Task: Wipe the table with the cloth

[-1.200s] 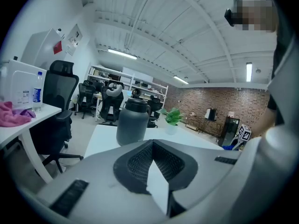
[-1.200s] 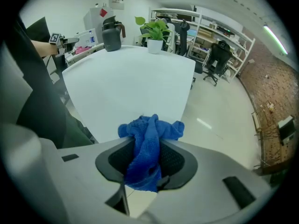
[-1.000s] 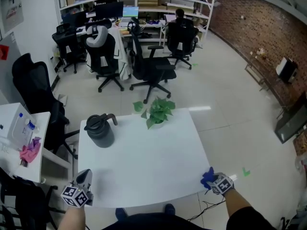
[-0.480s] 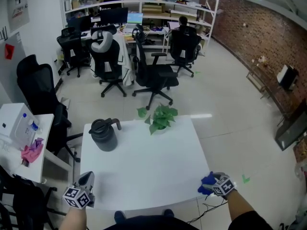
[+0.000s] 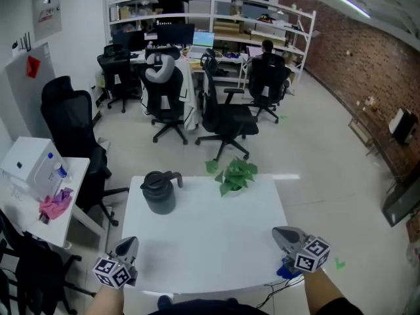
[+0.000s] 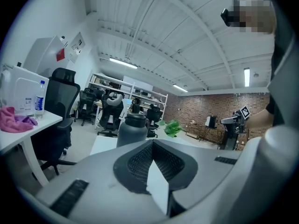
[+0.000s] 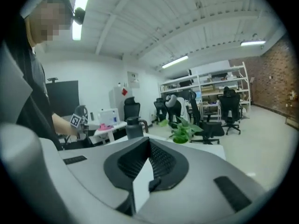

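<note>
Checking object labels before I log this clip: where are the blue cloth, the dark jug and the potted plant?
blue cloth (image 5: 286, 271), head view, its exposed fold
dark jug (image 5: 161, 199), head view, middle of its body
potted plant (image 5: 238, 174), head view, its central leaves

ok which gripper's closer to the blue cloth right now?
Right. The right gripper is right by the blue cloth at the near right edge of the table; the left gripper is at the near left corner, far from it.

The table (image 5: 210, 241) is smooth, matt white; the jug (image 5: 159, 192) on it looks dull dark grey; the blue cloth (image 5: 287, 272) at its near right edge is soft and crumpled; floor (image 5: 315, 176) glossy, far right wall (image 5: 354, 51) rough brick
</note>
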Action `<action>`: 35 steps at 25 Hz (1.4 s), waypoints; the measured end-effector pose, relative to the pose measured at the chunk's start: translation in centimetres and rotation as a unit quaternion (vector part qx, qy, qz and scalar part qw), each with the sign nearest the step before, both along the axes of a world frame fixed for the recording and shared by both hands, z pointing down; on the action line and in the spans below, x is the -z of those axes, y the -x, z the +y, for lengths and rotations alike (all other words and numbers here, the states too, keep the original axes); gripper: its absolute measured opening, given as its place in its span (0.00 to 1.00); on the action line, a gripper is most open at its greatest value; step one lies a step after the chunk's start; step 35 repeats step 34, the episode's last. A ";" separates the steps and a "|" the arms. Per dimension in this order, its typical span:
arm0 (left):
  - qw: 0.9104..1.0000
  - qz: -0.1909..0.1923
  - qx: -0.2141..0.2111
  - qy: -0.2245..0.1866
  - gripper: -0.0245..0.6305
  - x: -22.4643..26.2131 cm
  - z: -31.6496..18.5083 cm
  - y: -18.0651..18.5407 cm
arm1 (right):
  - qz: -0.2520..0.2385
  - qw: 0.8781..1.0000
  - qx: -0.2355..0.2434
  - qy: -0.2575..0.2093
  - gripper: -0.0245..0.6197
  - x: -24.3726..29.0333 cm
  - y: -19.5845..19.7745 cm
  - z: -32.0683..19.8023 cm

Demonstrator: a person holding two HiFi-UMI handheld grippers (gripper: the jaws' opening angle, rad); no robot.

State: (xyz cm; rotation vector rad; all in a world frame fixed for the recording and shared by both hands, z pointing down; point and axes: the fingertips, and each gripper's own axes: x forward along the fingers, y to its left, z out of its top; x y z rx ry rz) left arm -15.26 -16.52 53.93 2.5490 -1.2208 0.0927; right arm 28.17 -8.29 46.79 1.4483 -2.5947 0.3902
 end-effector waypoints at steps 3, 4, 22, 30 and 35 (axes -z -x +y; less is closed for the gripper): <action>1.000 -0.003 -0.002 -0.008 0.04 0.8 0.4 0.0 | -0.037 0.998 0.021 -0.041 0.04 0.8 4.1 -1.5; 1.000 -0.003 -0.003 -0.010 0.04 1.1 0.6 0.1 | -0.041 0.998 0.026 -0.045 0.04 0.4 5.2 -2.0; 0.999 0.003 -0.023 -0.024 0.04 3.1 1.9 -1.2 | -0.042 0.999 0.024 0.000 0.04 -3.4 6.9 -3.2; 0.999 0.001 -0.026 -0.026 0.04 3.1 1.8 -1.6 | -0.034 0.999 0.022 0.003 0.04 -3.8 6.5 -3.1; 0.999 0.000 -0.025 -0.029 0.04 2.9 1.7 -1.5 | -0.031 0.999 0.022 0.005 0.04 -4.3 6.5 -2.9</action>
